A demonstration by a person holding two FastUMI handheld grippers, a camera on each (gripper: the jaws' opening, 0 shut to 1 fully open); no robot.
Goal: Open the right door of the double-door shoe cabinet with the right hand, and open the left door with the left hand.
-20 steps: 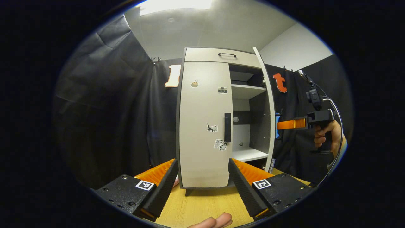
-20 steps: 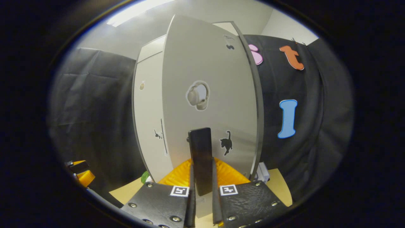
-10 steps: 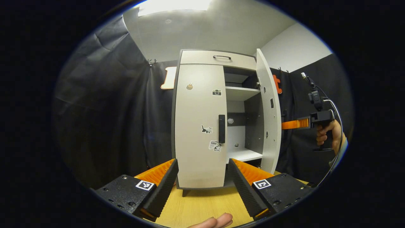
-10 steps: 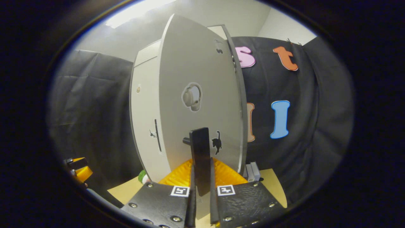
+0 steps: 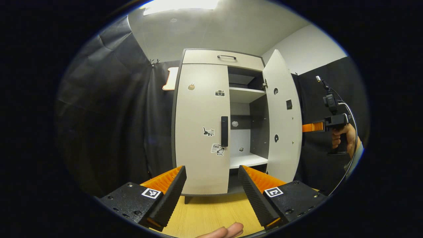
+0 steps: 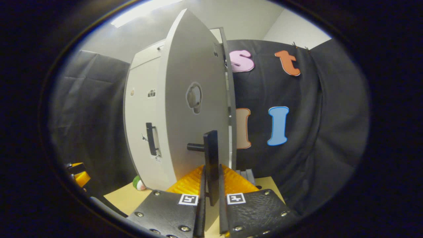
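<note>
The pale grey shoe cabinet (image 5: 201,59) stands on a wooden table (image 5: 211,215). Its left door (image 5: 201,129) is closed, with a black handle (image 5: 224,131) at its inner edge. The right door (image 5: 282,119) is swung far out, baring white shelves (image 5: 246,94). My left gripper (image 5: 211,191) hangs open in front of the left door, well short of it. In the right gripper view my right gripper (image 6: 211,211) is shut on the right door's black handle (image 6: 211,165); the right door (image 6: 193,109) rises just ahead. The right gripper (image 5: 312,127) also shows in the left gripper view, behind the open door.
A hand (image 5: 342,138) holds the right gripper's grip at the far right. A fingertip (image 5: 224,231) shows at the bottom edge of the left gripper view. Small items (image 6: 138,183) lie on the table beside the cabinet's foot.
The right door has swung further open, pulled by my right gripper, which stays shut on its handle. My left gripper has kept its open pose, the cabinet shifting slightly left in its view.
</note>
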